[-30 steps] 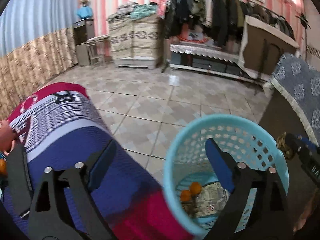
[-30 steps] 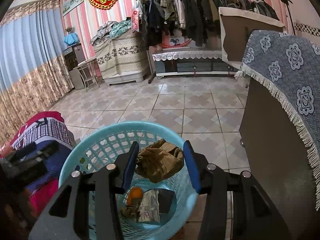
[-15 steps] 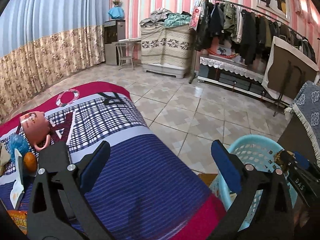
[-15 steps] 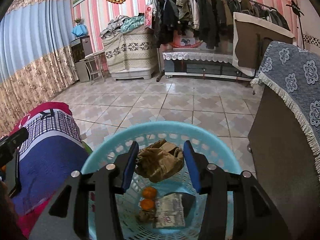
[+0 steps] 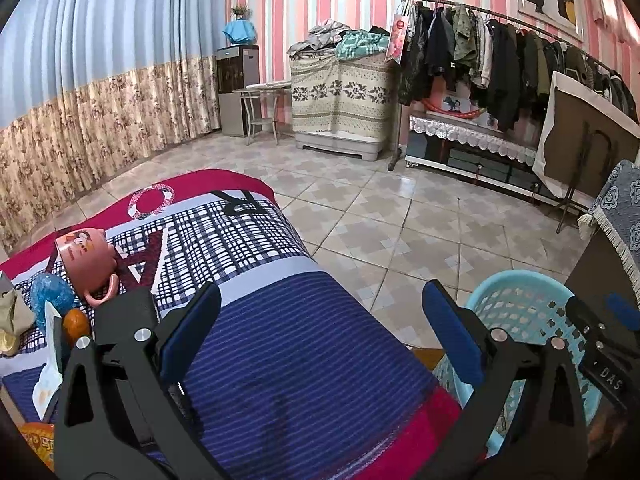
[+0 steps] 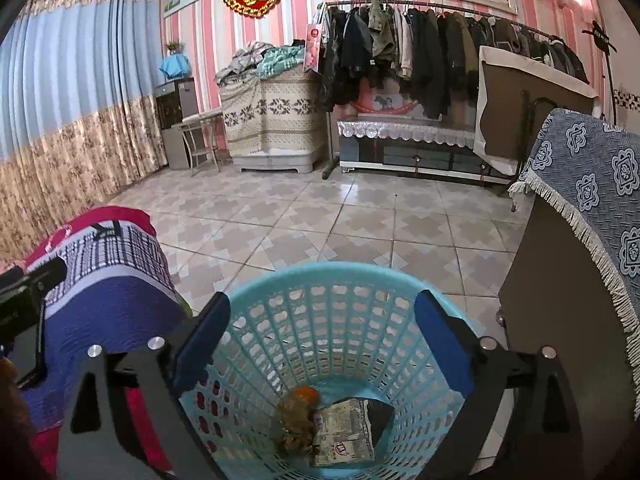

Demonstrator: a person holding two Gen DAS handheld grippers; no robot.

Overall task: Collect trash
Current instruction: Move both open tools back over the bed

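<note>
The light blue mesh basket [image 6: 340,270] stands on the floor below my right gripper [image 6: 322,306], whose jaws are opening with nothing between them. In the basket lie a brown crumpled wad [image 6: 294,424], an orange [image 6: 306,393] and a flat printed packet [image 6: 344,432]. My left gripper [image 5: 320,296] hangs open and holds nothing above the striped blanket [image 5: 280,340]. Left of it on the blanket are a blue crumpled wrapper [image 5: 50,292], an orange [image 5: 76,322], a white wrapper [image 5: 48,364] and a pink mug [image 5: 86,258] on its side. The basket [image 5: 520,280] shows at the lower right.
A dark cabinet under a blue fringed cloth [image 6: 580,184] stands close to the basket's right. An orange packet [image 5: 36,440] lies at the blanket's near left corner. Tiled floor [image 6: 320,216] stretches ahead to a clothes rack [image 6: 420,40] and covered furniture.
My right gripper has spread its jaws and let go of the brown wad, which now lies in the basket. My left gripper swung left from over the basket to over the blanket.
</note>
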